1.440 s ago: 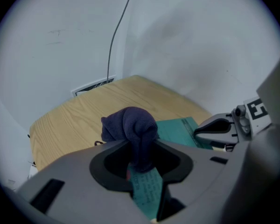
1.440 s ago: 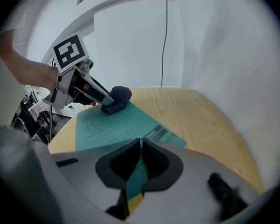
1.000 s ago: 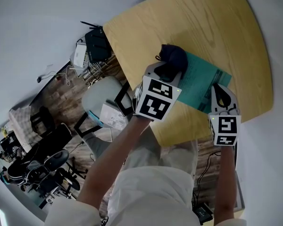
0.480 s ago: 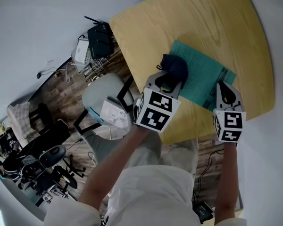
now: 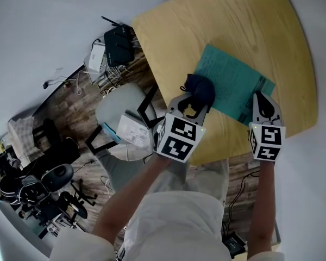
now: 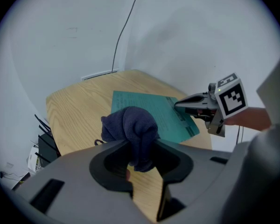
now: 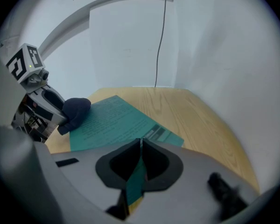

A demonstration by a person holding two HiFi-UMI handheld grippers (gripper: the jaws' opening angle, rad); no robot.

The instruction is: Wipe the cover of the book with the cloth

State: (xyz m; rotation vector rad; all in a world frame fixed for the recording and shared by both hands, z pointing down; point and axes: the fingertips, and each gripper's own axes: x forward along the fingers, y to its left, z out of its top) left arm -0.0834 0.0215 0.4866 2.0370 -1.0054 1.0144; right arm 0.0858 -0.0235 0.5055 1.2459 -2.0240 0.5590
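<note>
A teal book [image 5: 233, 80] lies flat on the round wooden table [image 5: 228, 20]. My left gripper [image 5: 194, 99] is shut on a bunched dark navy cloth [image 5: 200, 87], which rests at the book's left edge. In the left gripper view the cloth [image 6: 131, 129] bulges out from between the jaws, in front of the book [image 6: 151, 111]. My right gripper [image 5: 262, 101] is shut on the book's near right corner. In the right gripper view its jaws pinch the teal cover [image 7: 139, 171], and the cloth [image 7: 77, 108] sits at the far left of the book [image 7: 114, 120].
The table's near edge [image 5: 217, 156] runs just below both grippers. Beside the table, on the wooden floor, stand a grey chair [image 5: 122, 110], a black device [image 5: 118, 37] with cables, and black equipment [image 5: 38, 184]. White walls close in behind the table [image 7: 177, 41].
My left gripper has drawn the cloth along the book's left side toward me, baring more of the teal cover. The right gripper has kept its grip on the corner.
</note>
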